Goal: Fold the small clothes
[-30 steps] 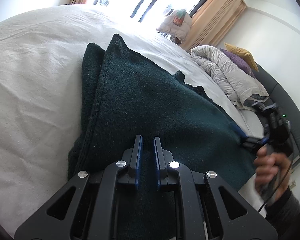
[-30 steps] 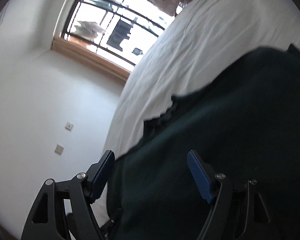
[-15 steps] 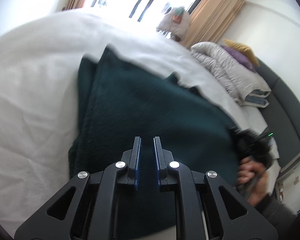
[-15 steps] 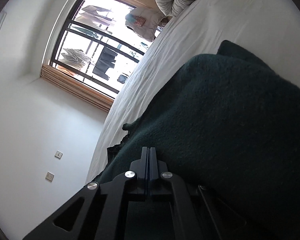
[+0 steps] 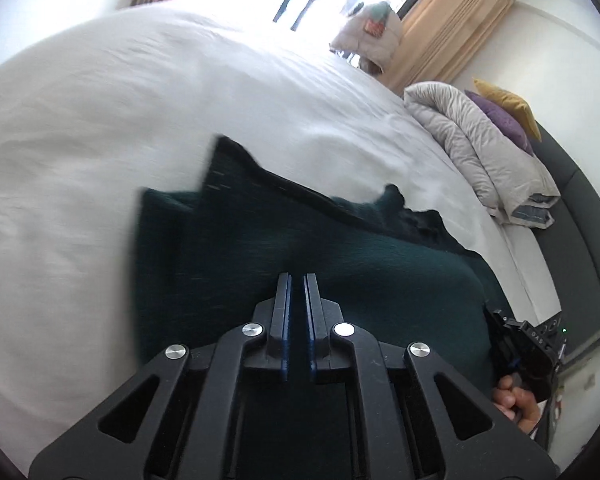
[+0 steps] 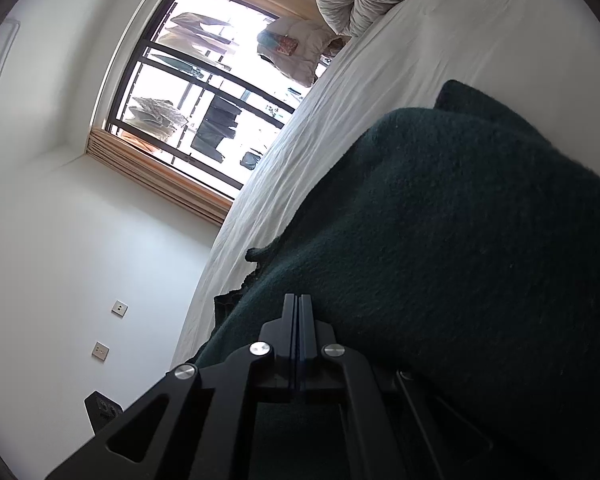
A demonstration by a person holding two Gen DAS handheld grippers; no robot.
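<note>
Left wrist | right claw [image 5: 496, 322] body lettering (blurred, unreadable) | dark green garment [image 5: 340, 264]

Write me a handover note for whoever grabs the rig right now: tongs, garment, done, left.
Left tongs: nearly shut, a thin gap showing; they sit over the dark green garment, and whether cloth is pinched there cannot be told.
Right tongs: shut, pads together, at the garment's near edge; a grip on cloth is likely but not visible. The hand holding them shows at the garment's right side.
Garment: on the white bed sheet, lying in layers, with one fold edge across the top.
Done: at least one fold appears in place.
Left: carry the held edge over, flatten, release.
</note>
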